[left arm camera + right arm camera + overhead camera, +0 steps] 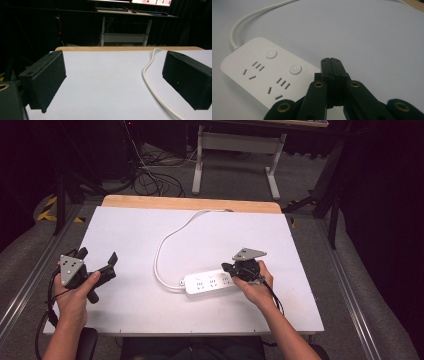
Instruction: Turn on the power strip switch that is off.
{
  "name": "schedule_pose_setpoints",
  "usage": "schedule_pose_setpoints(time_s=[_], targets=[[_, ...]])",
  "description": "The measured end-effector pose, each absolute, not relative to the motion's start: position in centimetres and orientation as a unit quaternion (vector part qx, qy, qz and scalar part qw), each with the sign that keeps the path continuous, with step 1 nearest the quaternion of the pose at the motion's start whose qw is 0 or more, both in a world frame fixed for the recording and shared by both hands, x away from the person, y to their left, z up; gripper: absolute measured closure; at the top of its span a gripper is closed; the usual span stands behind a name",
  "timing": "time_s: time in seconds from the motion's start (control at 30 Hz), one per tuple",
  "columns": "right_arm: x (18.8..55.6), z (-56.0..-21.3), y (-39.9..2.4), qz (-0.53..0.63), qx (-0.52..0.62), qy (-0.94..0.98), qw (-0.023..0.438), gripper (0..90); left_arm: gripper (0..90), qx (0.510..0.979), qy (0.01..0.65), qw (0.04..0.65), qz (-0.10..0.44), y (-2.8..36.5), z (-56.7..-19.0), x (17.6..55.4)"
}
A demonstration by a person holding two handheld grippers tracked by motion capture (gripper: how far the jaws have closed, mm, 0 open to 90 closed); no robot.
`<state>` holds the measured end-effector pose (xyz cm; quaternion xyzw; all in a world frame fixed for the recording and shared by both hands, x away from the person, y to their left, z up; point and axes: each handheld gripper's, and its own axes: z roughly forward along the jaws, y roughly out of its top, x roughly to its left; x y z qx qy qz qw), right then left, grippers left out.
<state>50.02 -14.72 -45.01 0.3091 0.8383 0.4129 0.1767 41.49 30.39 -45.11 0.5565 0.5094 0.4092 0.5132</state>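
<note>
One white power strip (209,282) lies mid-table, its cord (165,240) looping away – we judge it light, rigid, slick; best pinched across its short sides. Our right gripper (231,268) hovers there, jaws pressed together, empty; left gripper (97,257) gapes wide

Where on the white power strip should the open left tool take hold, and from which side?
Grip the power strip across its narrow width near the cable end, coming from above. It lies flat on the table, so only its long edges offer opposing faces. The right tool, jaws closed, sits over the other end; the left tool is open.
</note>
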Motion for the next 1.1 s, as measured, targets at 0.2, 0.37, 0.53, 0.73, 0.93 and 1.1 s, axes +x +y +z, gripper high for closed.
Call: schedule_pose_setpoints(time_s=[0.2,0.37,0.53,0.73,0.93,1.1], targets=[[49.8,-44.2,-15.7,0.449,0.306,0.821,0.177,90.0,5.4,0.556,0.51,0.513,0.409,30.4,-45.1,41.5],[49.0,-43.1,-16.9,0.502,0.286,0.795,0.187,84.2,5.4,0.556,0.511,0.514,0.409,30.4,-45.1,41.5],[48.4,-42.5,-17.9,0.528,0.282,0.778,0.192,75.9,5.4,0.556,0.51,0.514,0.409,30.4,-45.1,41.5],[48.1,-42.1,-18.7,0.551,0.282,0.759,0.2,69.4,5.4,0.556,0.51,0.514,0.409,30.4,-45.1,41.5],[47.9,-41.7,-19.4,0.565,0.275,0.75,0.206,67.3,5.5,0.556,0.51,0.515,0.408,30.4,-45.1,41.6],[47.5,-41.3,-20.4,0.577,0.288,0.734,0.213,57.5,5.5,0.555,0.51,0.514,0.408,30.4,-45.1,41.6]])
